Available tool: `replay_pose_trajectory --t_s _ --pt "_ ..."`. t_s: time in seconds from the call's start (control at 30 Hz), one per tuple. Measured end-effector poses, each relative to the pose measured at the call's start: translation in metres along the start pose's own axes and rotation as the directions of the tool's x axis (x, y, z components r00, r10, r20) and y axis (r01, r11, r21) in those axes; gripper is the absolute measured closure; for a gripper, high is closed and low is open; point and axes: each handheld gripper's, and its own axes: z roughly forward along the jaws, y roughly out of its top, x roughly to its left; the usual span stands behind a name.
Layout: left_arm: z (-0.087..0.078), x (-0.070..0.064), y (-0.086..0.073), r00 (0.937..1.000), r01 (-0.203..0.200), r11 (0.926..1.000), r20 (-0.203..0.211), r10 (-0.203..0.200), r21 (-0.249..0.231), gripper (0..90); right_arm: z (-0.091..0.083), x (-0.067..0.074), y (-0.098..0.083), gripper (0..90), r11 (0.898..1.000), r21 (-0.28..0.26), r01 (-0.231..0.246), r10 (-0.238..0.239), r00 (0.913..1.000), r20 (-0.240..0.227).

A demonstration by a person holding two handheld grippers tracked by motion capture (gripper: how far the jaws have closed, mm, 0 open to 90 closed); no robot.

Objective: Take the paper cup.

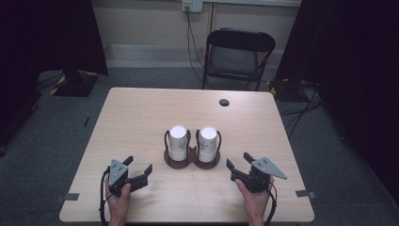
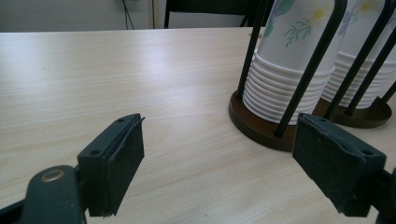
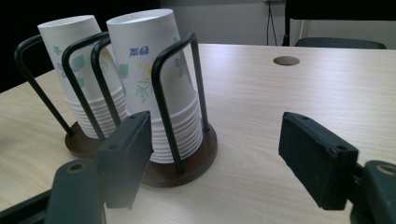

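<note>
Two stacks of upside-down white paper cups with flower prints stand in a dark double cup holder (image 1: 192,161) with black wire hoops at the table's middle. The left stack (image 1: 178,140) (image 2: 292,51) (image 3: 81,70) and the right stack (image 1: 207,142) (image 3: 154,79) sit side by side. My left gripper (image 1: 139,168) (image 2: 217,163) rests low at the front left, open and empty, pointing toward the holder's brown base (image 2: 254,126). My right gripper (image 1: 237,161) (image 3: 215,158) is open and empty at the front right, just right of the holder.
The wooden table (image 1: 141,117) has a round cable hole (image 1: 224,102) (image 3: 286,60) near its far edge. A black folding chair (image 1: 237,54) stands behind the table. Tape marks (image 1: 306,193) lie on the floor by the front corners.
</note>
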Motion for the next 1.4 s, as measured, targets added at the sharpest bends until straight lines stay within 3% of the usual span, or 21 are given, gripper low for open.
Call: replay_pose_trajectory --t_s 0.8,1.13,1.4 --pt "0.000 -0.002 0.000 0.9999 -0.010 1.0000 -0.007 0.010 0.003 16.9 0.010 0.015 0.024 25.7 0.999 -0.024 0.034 -0.036 0.9956 -0.086" --pt "0.000 -0.002 0.000 0.9999 -0.010 1.0000 -0.009 0.010 0.001 17.0 0.018 0.022 0.043 28.2 0.998 -0.035 0.055 -0.059 0.9892 -0.134" --pt "0.000 -0.002 0.000 0.9999 -0.009 1.0000 -0.009 0.009 -0.001 17.0 0.029 0.027 0.056 32.6 0.994 -0.036 0.100 -0.104 0.9815 -0.161"
